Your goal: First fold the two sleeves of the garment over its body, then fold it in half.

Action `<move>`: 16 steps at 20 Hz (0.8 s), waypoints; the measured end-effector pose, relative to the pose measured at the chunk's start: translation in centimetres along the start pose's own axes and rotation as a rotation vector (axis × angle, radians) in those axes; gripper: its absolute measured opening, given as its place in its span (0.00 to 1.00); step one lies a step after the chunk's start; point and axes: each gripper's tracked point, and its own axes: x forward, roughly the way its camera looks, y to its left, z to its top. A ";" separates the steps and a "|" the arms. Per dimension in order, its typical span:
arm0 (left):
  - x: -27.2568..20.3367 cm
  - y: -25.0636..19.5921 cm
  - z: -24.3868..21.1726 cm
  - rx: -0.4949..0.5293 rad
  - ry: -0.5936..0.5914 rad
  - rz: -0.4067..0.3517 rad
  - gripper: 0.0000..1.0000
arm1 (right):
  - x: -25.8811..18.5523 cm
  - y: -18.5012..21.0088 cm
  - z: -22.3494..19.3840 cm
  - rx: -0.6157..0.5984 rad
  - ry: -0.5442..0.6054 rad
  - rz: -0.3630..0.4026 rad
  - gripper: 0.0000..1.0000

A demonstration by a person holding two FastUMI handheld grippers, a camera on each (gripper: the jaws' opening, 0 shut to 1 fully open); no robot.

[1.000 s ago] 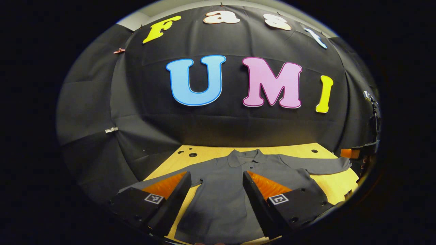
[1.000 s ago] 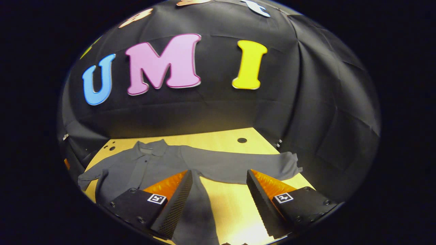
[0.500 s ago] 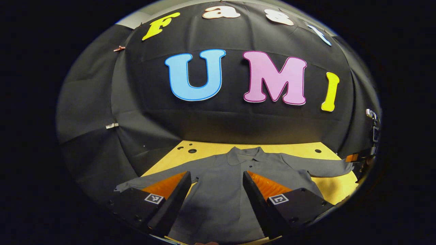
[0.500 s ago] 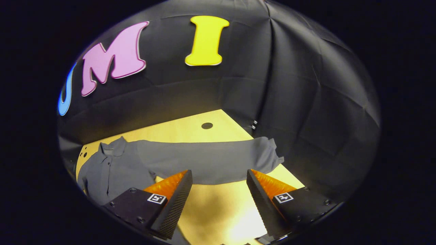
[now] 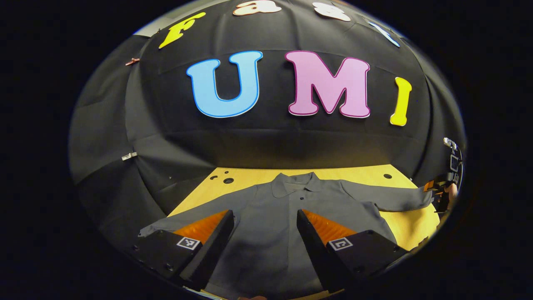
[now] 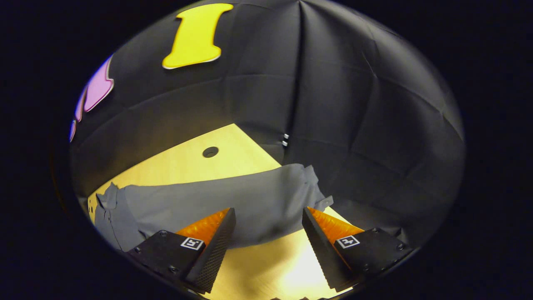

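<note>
A grey long-sleeved polo shirt (image 5: pixel 287 216) lies flat, front up, on a pale wooden table (image 5: pixel 410 225) inside a booth walled with black cloth (image 5: pixel 266 141), its collar (image 5: pixel 293 185) toward the far edge and its hem running out of sight at the near edge. Both sleeves are spread outward and neither is folded over the body: the left sleeve (image 5: pixel 195 210) slants toward the table's near left edge, while the right sleeve (image 5: pixel 387 198) stretches across to the right edge. In the left gripper view, the left gripper (image 5: pixel 264 227) hovers over the middle of the shirt's body with its two fingers spread wide apart and nothing between them; grey fabric shows in the gap below. At the far right of that view the right gripper (image 5: pixel 439 191) appears small beside the cuff of the right sleeve, with part of a hand (image 5: pixel 453 191) behind it. In the right gripper view, the right gripper (image 6: pixel 268 225) is poised just short of the right sleeve (image 6: pixel 233 204), which lies across the view from the shirt's collar (image 6: pixel 109 196) at the left to the rumpled cuff (image 6: pixel 310 187) at the right, near the table's right edge (image 6: pixel 266 154). Its fingers stand well apart and hold nothing; whether their tips touch the cloth cannot be told. A round hole (image 6: pixel 210 151) is cut in the bare tabletop beyond the sleeve, and more holes (image 5: pixel 227 180) dot the far left corner of the table.
</note>
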 end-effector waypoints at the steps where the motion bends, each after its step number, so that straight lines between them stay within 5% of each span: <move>1: 0.3 -0.5 0.2 0.009 0.004 -0.012 0.96 | 0.3 -0.2 -0.2 0.021 0.015 -0.018 0.99; 11: 2.6 -5.4 2.3 0.078 0.018 -0.138 0.99 | 1.1 -1.2 -1.4 0.161 0.100 -0.143 0.99; 16: 2.0 -6.6 1.8 0.070 0.031 -0.191 0.99 | 1.3 -1.8 -2.6 0.051 0.127 -0.134 1.00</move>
